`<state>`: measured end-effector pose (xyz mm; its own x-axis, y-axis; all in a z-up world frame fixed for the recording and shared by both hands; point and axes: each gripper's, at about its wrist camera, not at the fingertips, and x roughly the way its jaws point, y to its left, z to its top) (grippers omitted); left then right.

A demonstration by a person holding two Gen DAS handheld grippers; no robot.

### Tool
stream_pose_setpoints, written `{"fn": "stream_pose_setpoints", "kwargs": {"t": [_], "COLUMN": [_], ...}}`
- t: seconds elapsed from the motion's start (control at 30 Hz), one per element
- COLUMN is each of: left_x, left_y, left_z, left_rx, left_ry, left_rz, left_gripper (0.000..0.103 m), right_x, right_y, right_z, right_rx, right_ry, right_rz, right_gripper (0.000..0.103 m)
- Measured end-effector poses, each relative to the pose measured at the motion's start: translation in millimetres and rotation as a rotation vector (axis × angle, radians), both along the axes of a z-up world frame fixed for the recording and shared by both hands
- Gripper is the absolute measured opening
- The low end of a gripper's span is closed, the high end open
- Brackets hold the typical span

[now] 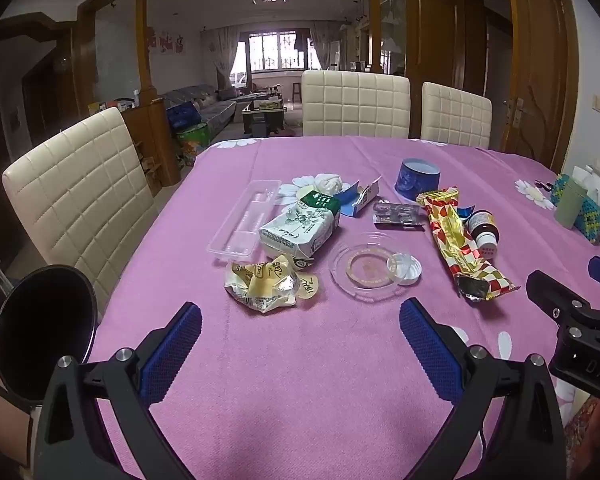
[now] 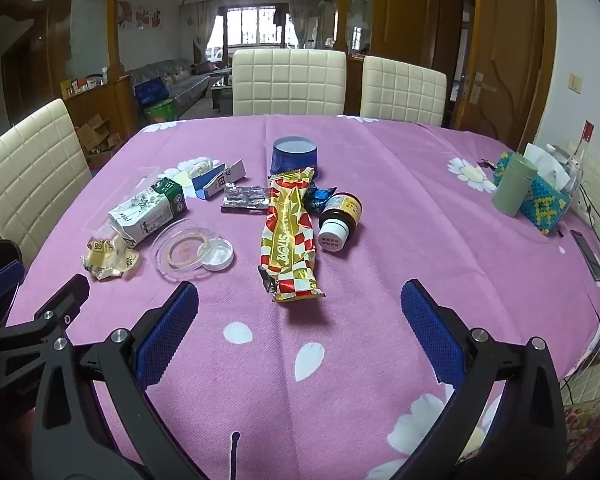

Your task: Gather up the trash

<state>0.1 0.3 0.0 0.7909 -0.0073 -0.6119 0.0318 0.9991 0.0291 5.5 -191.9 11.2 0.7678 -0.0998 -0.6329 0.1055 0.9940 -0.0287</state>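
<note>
Trash lies on the pink tablecloth [image 1: 300, 360]. A crumpled yellow wrapper [image 1: 266, 286] lies just ahead of my open, empty left gripper [image 1: 300, 316]. Beyond it are a white-green tissue pack [image 1: 300, 226], a clear plastic tray [image 1: 244, 220], a glass ashtray [image 1: 364, 268] with a white lid [image 1: 404, 266], and a blue-white box [image 1: 360, 198]. A long red-gold wrapper [image 2: 290, 236] lies ahead of my open, empty right gripper [image 2: 300, 308]. A brown bottle [image 2: 340, 220], a foil blister pack [image 2: 246, 198] and a blue cup [image 2: 296, 156] lie near it.
Cream chairs [image 1: 356, 104] stand at the far side and one [image 1: 76, 200] at the left. A green canister [image 2: 516, 186], a beaded tissue box [image 2: 544, 204] and a phone [image 2: 588, 256] sit at the right edge. A dark round bin [image 1: 46, 328] is at the left.
</note>
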Motion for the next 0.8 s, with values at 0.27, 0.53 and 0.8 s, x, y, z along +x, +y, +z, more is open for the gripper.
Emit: {"fn": "stream_pose_setpoints", "kwargs": {"t": [0.27,0.53,0.8], "left_x": [-0.1,0.0,-2.1], "left_y": [0.0,0.0,-1.5], "left_z": [0.1,0.0,-0.2], "left_rx": [-0.002,-0.003,-0.007], "left_ry": [-0.005,-0.003,-0.002], "left_rz": [0.001,0.0,-0.001], "left_gripper": [0.097,0.097,0.097], "right_x": [0.0,0.3,0.1], "right_y": [0.3,1.3,1.9], "right_z": [-0.7,-1.7,-2.0], "right_rx": [0.003,0.004,0.003], "right_ry": [0.005,0.009,0.009], "right_rz": [-0.003,0.0,0.0], "right_gripper": [0.1,0.1,0.1]}}
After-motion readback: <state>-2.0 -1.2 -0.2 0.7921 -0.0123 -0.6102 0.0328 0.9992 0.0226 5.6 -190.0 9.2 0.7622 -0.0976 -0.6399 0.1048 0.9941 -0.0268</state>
